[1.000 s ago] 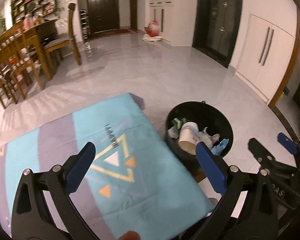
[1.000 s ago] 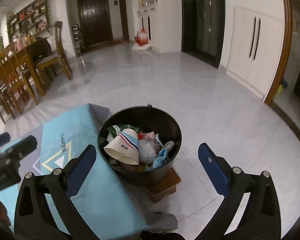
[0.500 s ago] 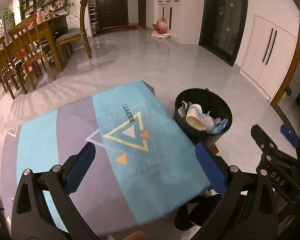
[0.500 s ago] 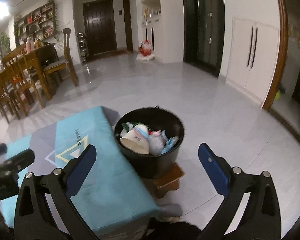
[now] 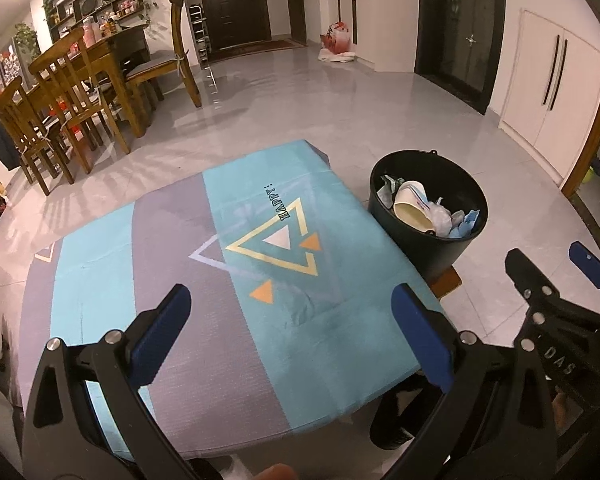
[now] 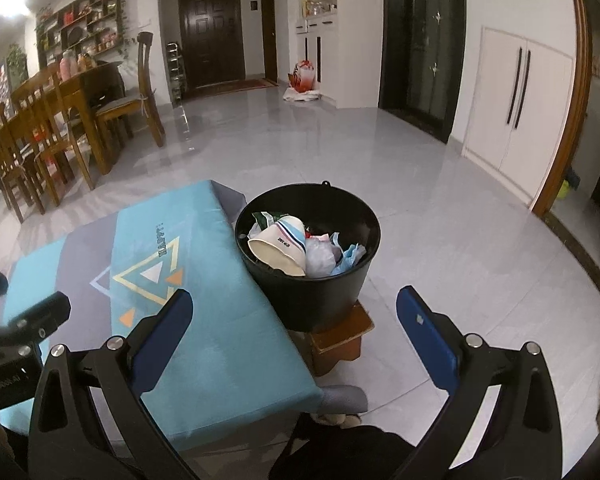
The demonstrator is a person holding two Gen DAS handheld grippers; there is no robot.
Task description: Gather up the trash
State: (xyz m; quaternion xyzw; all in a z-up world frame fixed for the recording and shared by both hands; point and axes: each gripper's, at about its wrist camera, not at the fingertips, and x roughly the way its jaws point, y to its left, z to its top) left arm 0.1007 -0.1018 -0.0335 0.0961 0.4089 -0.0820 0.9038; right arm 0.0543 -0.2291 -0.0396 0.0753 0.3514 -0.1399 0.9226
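Note:
A black bin [image 5: 456, 240] [image 6: 312, 292] stands on a small wooden stool [image 6: 340, 340] right of the table. It holds a paper cup [image 5: 412, 210] [image 6: 278, 242], crumpled white paper and blue scraps. My left gripper [image 5: 288, 328] is open and empty above the table. My right gripper [image 6: 296, 332] is open and empty, held back from the bin; it also shows at the right edge of the left wrist view [image 5: 556, 276].
The table wears a teal and grey cloth [image 5: 220, 280] [image 6: 204, 320] with a triangle print. A wooden dining table and chairs [image 5: 72, 92] stand at far left. Grey tiled floor [image 6: 440, 220] lies around the bin. White cupboards [image 6: 516, 120] line the right wall.
Both grippers have pulled back and up from the bin, so the table and bin look smaller and farther. Both stay open and empty.

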